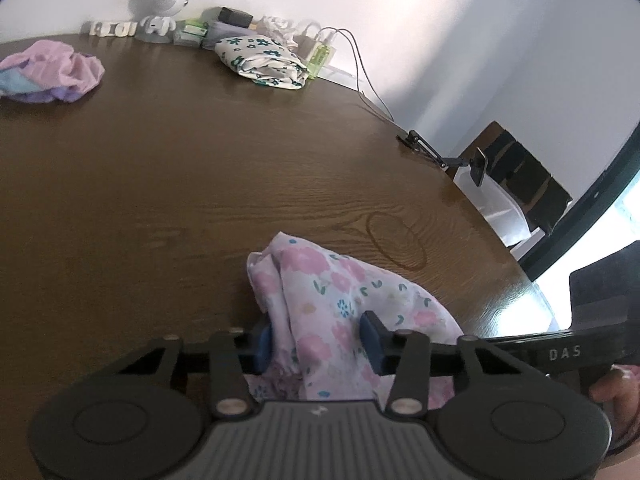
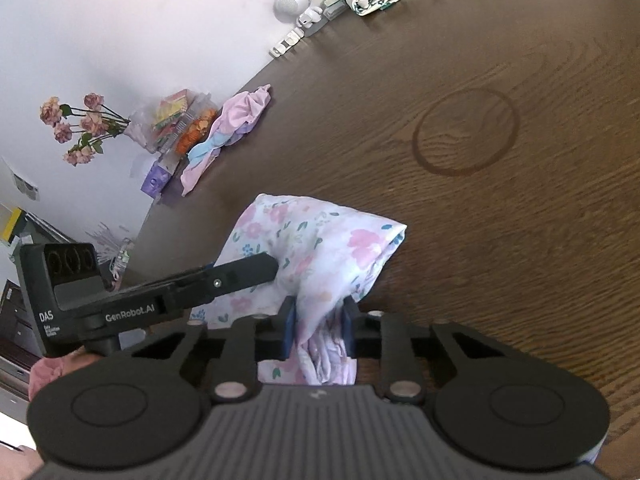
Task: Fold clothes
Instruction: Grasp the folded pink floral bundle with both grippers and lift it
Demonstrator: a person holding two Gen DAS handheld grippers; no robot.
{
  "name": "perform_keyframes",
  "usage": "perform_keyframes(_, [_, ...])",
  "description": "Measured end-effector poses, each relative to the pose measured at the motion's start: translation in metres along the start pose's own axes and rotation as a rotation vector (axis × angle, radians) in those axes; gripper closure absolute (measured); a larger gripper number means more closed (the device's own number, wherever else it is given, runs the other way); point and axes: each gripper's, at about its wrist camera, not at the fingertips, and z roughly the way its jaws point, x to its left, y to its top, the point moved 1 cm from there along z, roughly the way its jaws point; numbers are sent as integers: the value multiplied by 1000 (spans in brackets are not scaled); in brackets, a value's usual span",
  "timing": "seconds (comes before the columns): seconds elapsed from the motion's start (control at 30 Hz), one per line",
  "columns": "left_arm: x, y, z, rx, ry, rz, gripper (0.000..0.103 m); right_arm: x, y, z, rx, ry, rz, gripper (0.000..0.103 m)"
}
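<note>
Bunched between the blue pads of the right tool is a pink-flowered garment, its cloth gathered into a tight fold where the jaws close on it. Beyond the pads the garment spreads out over the brown counter, near the front edge.

From the left wrist view, the left tool stands partly open, its pads on either side of a wider stretch of the same garment; cloth fills the gap, but whether the pads press it I cannot tell. This tool also shows in the right wrist view, one black finger lying across the cloth's left part. The right tool's black body crosses the right margin of the left view.

A dark ring stain marks the wood just past the garment. Farther off, a crumpled pink and lilac garment lies near the far left of the counter, and a folded white cloth with green flowers sits at the back by the wall. Between them stands a small white robot figure. Cables trail off the back edge by a green bottle. A black clamp arm grips the right edge. Pink flowers lean against the wall beyond the left end.
</note>
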Motion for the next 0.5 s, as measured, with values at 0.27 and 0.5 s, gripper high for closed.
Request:
perform_keyframes(0.27, [-5, -3, -2, -53, 2, -69, 73, -1, 7, -3, -29, 25, -18, 88])
perform_keyframes(0.5, [-26, 6, -6, -108, 27, -33, 74, 8, 22, -17, -69, 20, -79, 88])
